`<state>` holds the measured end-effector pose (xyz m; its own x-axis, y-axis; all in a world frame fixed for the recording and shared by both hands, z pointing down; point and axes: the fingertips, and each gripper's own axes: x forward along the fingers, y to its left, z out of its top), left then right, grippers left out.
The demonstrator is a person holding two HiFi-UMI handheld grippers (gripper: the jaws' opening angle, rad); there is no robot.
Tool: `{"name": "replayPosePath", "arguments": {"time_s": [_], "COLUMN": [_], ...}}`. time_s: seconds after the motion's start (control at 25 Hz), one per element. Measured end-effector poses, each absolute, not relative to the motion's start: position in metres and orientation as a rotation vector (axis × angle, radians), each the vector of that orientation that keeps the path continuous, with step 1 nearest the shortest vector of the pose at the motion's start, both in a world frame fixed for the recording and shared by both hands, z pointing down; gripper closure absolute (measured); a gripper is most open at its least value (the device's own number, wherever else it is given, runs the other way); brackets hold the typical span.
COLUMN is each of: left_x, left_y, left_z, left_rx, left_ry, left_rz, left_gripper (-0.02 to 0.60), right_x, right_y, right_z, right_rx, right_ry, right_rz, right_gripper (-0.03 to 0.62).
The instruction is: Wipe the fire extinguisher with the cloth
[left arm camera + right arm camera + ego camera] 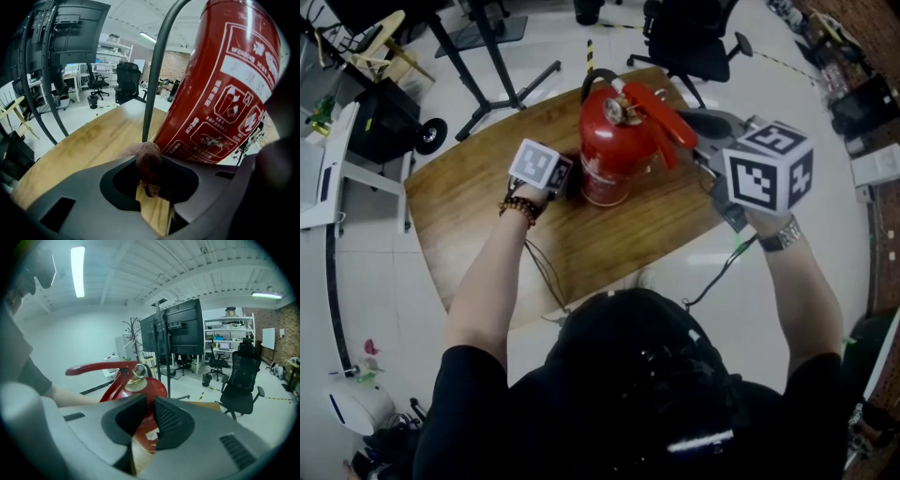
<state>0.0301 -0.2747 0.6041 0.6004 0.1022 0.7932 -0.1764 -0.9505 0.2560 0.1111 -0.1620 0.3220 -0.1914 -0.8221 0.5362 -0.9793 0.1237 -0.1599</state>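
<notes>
**Cloth at the extinguisher's foot, right tongs up by its head**

A red extinguisher [614, 150] stands upright on a wooden table [487, 225], a little toward 12 o'clock from the table's middle in the head view. Its red lever [661, 117] sticks out toward 4 o'clock. A black hose [157, 70] curves up from beside its base.

The left tongs [570, 178] come in low from the extinguisher's 9 o'clock side, near its bottom. The left gripper view shows the jaws clamped on a bunched, reddish mesh cloth [149, 161]. The wad bulges out past the tips, at about 7 o'clock from the labelled red wall. It seems to touch the cylinder's lower edge, though the wide-angle bend of that view does not settle it.

The right tongs [712, 150] are at the extinguisher's 3 o'clock, level with the valve and just beside the lever's end. In the right gripper view the jaws stand a narrow slit apart with nothing pinched between the ribbed pads [168, 420]. Red body and a strip of table show through the gap, and the lever lies toward 10 o'clock from the tips.

A black chair [694, 42] stands on the floor at 12 o'clock beyond the table.
</notes>
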Motion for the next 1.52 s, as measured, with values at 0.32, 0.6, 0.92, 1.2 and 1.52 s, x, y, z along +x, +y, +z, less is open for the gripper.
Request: {"name": "replayPosePath", "arguments": {"time_s": [0.32, 0.6, 0.92, 1.2, 1.52], "left_x": [0.018, 0.017, 0.009, -0.013, -0.002], "left_y": [-0.262, -0.264, -0.266, -0.285, -0.306], "left_z": [0.644, 0.659, 0.658, 0.623, 0.517], "left_rx": [2.399, 2.394, 2.404, 2.493, 2.736], "left_ry": [-0.054, -0.084, -0.13, -0.286, -0.395], "left_rz": [1.35, 1.372, 1.444, 1.476, 1.358], "left_gripper": [0.494, 0.494, 0.489, 0.488, 0.486], "right_x": [0.11, 0.111, 0.112, 0.106, 0.109], "right_y": [-0.162, -0.162, -0.162, -0.165, -0.163], "right_z": [0.321, 0.321, 0.321, 0.32, 0.32], "right_rx": [1.755, 1.755, 1.754, 1.732, 1.728], "right_ry": [-2.096, -2.099, -2.092, -2.073, -2.04], "right_rz": [0.698, 0.702, 0.693, 0.66, 0.609], "right_gripper": [0.539, 0.539, 0.539, 0.542, 0.545]}}
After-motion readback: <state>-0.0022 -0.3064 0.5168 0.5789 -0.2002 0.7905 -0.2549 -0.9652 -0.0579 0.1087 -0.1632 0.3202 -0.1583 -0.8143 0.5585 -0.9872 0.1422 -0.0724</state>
